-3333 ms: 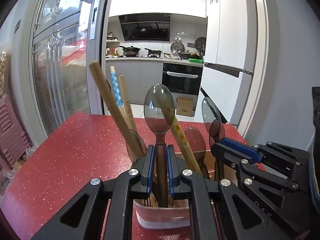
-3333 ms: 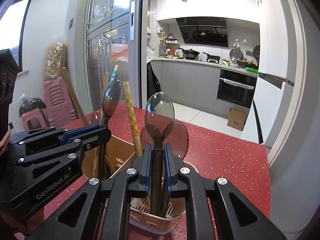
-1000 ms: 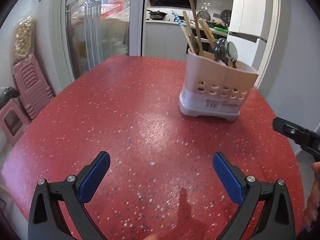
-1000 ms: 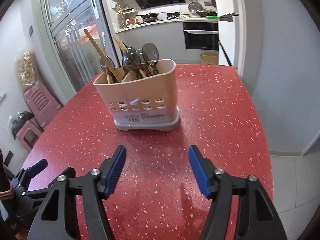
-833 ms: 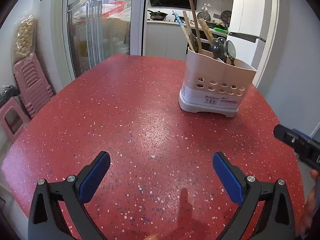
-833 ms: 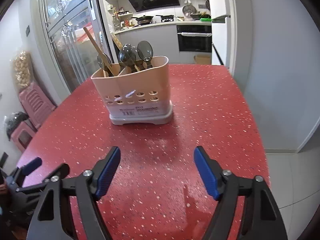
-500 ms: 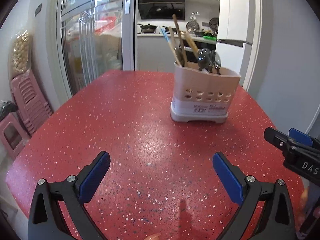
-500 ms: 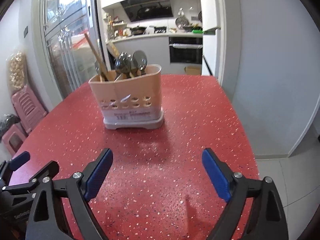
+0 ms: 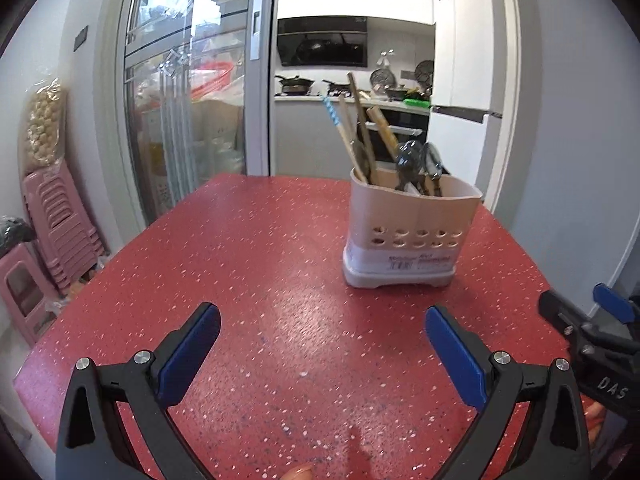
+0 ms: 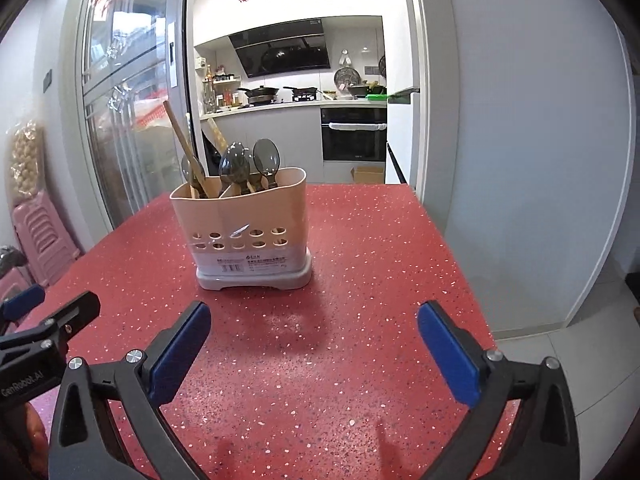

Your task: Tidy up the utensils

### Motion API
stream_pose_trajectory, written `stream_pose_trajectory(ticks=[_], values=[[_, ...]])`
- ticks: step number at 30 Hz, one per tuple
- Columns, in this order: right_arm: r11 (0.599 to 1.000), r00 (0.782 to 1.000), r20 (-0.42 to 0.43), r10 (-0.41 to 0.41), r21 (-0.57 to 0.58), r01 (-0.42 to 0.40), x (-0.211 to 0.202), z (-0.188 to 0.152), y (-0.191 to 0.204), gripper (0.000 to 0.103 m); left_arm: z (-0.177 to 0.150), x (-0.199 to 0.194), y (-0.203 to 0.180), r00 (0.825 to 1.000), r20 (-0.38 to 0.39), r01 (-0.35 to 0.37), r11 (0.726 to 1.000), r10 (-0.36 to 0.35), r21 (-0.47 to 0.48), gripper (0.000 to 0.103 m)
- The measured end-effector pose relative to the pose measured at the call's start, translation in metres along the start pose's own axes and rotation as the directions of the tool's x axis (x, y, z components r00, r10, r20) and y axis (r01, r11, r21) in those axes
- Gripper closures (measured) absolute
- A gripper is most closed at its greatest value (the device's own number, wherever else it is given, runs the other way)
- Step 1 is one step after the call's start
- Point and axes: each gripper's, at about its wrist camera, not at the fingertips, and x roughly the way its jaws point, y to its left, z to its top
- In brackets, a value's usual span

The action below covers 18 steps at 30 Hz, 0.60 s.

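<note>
One utensil holder (image 10: 240, 232) is seen upright on the red speckled desk (image 10: 360, 280), well ahead of both claws. Two compartments are visible in it. Three dark spoons (image 10: 235, 164) are counted in the right wrist view; the wooden chopsticks (image 9: 352, 128) number at least four, exact count not resolvable. Left claw (image 9: 322, 342) is spread wide, nothing held. Right claw (image 10: 312, 342) is likewise spread wide and holds nothing. Both are held above the desk's near part.
</note>
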Motion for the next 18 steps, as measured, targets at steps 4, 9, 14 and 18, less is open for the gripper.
stream_pose_trajectory(ticks=[4,9,14,18], values=[[1.000,1.000,-0.004,-0.015,-0.004,0.015,0.001,0.001,0.000,0.000,0.005,-0.002,-0.004,0.999,0.035,0.007,1.000,-0.008,0.014,0.000],[0.999,1.000,0.002,-0.024,-0.026,0.024,0.005,0.002,0.004,0.000,0.009,0.004,-0.003,0.999,0.038,0.005,1.000,-0.005,0.010,0.000],[0.999,0.999,0.021,-0.024,-0.028,0.025,0.005,0.004,0.005,0.000,0.009,0.008,-0.002,1.000,0.029,0.011,1.000,-0.011,0.011,0.000],[0.999,0.999,0.024,-0.024,-0.022,0.024,0.005,0.006,0.005,0.000,0.008,0.011,0.001,1.000,0.015,0.007,1.000,-0.007,0.000,0.000]])
